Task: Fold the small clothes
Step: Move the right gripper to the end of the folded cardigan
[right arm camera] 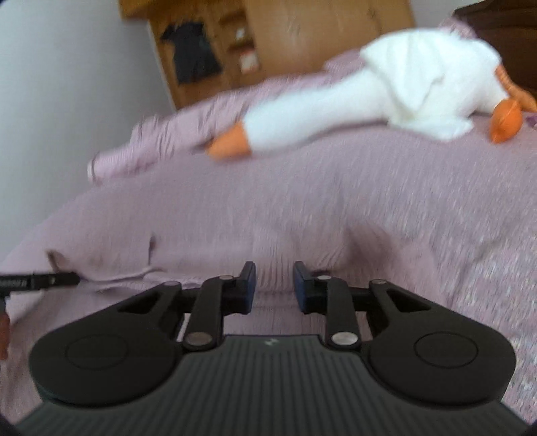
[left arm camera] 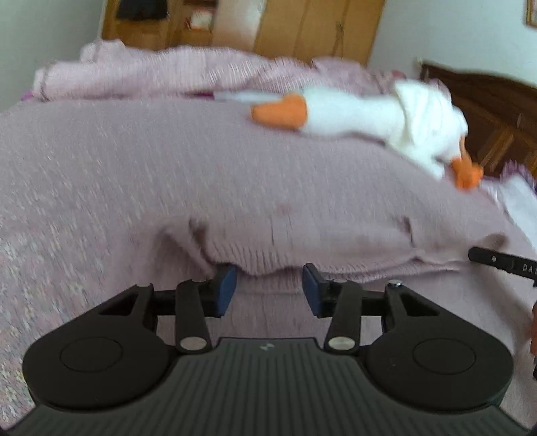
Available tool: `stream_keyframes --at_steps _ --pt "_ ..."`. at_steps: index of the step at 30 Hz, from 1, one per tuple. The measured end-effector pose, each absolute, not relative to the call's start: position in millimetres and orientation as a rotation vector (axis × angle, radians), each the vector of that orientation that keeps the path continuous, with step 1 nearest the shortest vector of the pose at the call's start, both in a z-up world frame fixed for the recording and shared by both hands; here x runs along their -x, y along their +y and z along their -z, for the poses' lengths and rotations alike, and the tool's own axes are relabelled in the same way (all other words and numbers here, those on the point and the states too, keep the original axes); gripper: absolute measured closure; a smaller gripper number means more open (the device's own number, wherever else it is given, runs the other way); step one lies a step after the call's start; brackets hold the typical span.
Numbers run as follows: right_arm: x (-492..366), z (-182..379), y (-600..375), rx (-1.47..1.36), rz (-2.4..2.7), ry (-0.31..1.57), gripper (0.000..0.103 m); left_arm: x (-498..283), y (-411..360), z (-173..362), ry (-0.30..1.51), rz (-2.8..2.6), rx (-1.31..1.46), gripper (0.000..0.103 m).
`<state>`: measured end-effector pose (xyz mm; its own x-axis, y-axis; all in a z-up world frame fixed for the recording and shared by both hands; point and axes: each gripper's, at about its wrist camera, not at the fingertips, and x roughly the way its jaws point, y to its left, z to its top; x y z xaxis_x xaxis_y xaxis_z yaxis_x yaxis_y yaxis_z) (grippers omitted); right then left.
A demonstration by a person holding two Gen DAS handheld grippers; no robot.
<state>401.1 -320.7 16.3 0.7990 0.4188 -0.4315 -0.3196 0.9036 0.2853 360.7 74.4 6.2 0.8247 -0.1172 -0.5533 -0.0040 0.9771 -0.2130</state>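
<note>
Both tongs are sitting at the near hem of a mauve-pink knitted garment [left arm camera: 302, 231] that is lying spread on the bed: the left gripper [left arm camera: 269, 290] is holding its blue-padded fingers [left arm camera: 225, 285] apart with the folded hem bulging just above the gap, and the right gripper [right arm camera: 274, 286] is likewise keeping its jaws parted, nothing clamped between them, right at the cloth's edge. Each gripper's black tip is showing at the side of the other's view. Motion blur is softening both views, so whether the pads are touching the knit is hard to tell. Under the garment a pink woven bedspread [left arm camera: 67, 187] is covering the bed. Farther back a white plush goose with an orange beak and feet [left arm camera: 369, 114] is lying stretched out. Beyond it a light wooden wardrobe [left arm camera: 302, 26] is standing against the wall, and a dark wooden headboard [left arm camera: 486, 110] is showing at the right.
</note>
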Motion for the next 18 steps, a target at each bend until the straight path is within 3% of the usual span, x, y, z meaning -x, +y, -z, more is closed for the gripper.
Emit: stream_keyframes --at_steps 2,4,18 --pt "-395.4 -19.3 -324.5 -0.231 -0.418 0.477 0.074 -352.3 79.6 -13.3 0.552 0.075 0.232 0.048" --pt "-386.9 -18.1 -327.3 -0.215 -0.440 0.496 0.074 -342.3 81.0 -17.1 0.540 0.078 0.200 0.038" --pt "-302.7 -3.5 -361.8 -0.232 -0.421 0.587 0.074 -232.9 81.6 -15.1 0.566 0.074 0.108 0.027"
